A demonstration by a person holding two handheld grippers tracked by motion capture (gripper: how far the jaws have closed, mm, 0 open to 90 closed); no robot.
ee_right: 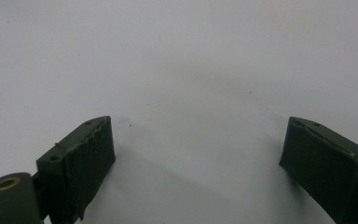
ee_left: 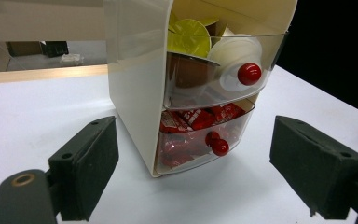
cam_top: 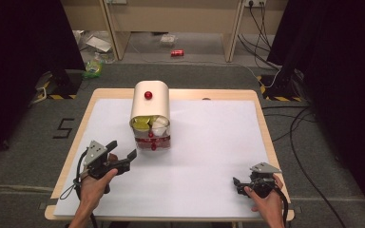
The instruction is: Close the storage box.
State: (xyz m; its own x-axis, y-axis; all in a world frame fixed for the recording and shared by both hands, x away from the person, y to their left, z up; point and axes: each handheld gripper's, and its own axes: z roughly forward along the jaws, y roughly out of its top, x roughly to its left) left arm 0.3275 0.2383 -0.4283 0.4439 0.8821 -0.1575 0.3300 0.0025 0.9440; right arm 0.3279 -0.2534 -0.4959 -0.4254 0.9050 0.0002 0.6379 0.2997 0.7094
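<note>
A cream 2-drawer cabinet (cam_top: 150,114) stands upright near the middle of the white surface (cam_top: 209,156), its clear drawer fronts turned toward the person, prob. so both knobs can be reached from the near edge. The top drawer (ee_left: 216,79) sits pulled out a bit, showing yellow-green and white capsules (ee_left: 191,37); the bottom drawer (ee_left: 205,140) holds red packets (ee_left: 193,119) and looks closer to shut, tho its front also stands a little proud of the shell. Each drawer has 1 red knob: top knob (ee_left: 249,73), bottom knob (ee_left: 219,146). A 3rd red knob (cam_top: 148,95) sits on the cabinet's top.

The left gripper (cam_top: 122,158) hovers just beside the cabinet's front-left corner, jaws spread wide and holding nothing, aimed at the drawer fronts; in the left gripper view the bottom knob lies between the jaws but farther off, not touching. That pose suggests a lineup for a pull or push on a drawer; w/o a stated task, which one is unclear.

The right gripper (cam_top: 237,183) rests low near the front-right of the surface, well apart from the cabinet, jaws released and empty over bare white, apparently parked out of the way.
</note>
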